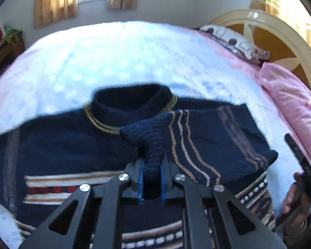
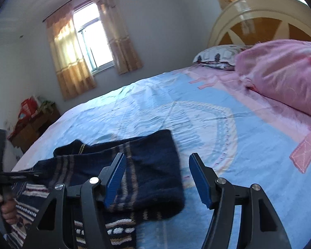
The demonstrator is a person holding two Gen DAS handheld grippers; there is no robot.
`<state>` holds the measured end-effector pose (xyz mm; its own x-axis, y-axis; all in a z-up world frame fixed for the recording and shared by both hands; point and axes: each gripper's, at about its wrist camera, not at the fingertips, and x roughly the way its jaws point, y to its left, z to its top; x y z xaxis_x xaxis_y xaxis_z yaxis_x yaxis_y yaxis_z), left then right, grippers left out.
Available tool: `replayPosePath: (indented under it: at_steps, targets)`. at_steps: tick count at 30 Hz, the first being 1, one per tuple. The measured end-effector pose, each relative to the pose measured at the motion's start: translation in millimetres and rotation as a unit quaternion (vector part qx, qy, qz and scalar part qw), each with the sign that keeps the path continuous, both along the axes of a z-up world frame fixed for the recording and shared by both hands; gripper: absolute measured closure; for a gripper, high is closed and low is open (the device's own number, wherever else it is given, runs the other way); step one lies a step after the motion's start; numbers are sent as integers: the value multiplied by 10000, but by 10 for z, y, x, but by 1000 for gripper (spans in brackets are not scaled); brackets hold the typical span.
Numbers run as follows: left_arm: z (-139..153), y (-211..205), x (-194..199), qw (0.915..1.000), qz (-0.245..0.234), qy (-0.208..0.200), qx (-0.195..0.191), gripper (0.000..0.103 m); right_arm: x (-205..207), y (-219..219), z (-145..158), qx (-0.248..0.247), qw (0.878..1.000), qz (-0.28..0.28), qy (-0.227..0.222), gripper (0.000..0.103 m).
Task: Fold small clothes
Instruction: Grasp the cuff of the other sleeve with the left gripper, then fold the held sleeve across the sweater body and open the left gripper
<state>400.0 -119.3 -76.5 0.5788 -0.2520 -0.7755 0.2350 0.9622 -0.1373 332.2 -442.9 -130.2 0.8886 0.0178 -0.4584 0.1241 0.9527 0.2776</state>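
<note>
Pinching sleeve cuff point(image 1: 153, 145); bedspread point(image 2: 248, 145) apparently open rightward.

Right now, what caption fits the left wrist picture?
Left gripper pinches a navy sweater's cuff over the bed.

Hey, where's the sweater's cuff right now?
In the left wrist view, the ribbed cuff is pinched in the left gripper, low centre, with its sleeve folded over the sweater's chest, below the collar.
</note>
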Motion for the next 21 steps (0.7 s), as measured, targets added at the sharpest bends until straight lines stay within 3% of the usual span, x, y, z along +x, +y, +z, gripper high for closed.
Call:
replayPosePath:
  at_steps: [3, 9, 15, 19, 21]
  targets:
    - [229, 181, -77, 9997, 49, -216, 143, 90, 16, -7, -31, 27, 10000, 0, 70, 38]
    - [273, 461, -1, 9978, 285, -375, 471, 90, 20, 73, -43, -133, 9998, 123, 81, 38]
    - [-22, 726, 64, 9963, 567, -165, 618, 90, 50, 192, -63, -152, 9982, 564, 107, 37]
    - [-336, 762, 125, 9953, 655, 15, 711, 90, 129, 483, -148, -211, 9873, 1522, 401, 25]
    - [-487, 779, 159, 9924, 868, 104, 867, 82, 184, 622, -233, -260, 9791, 1903, 670, 25]
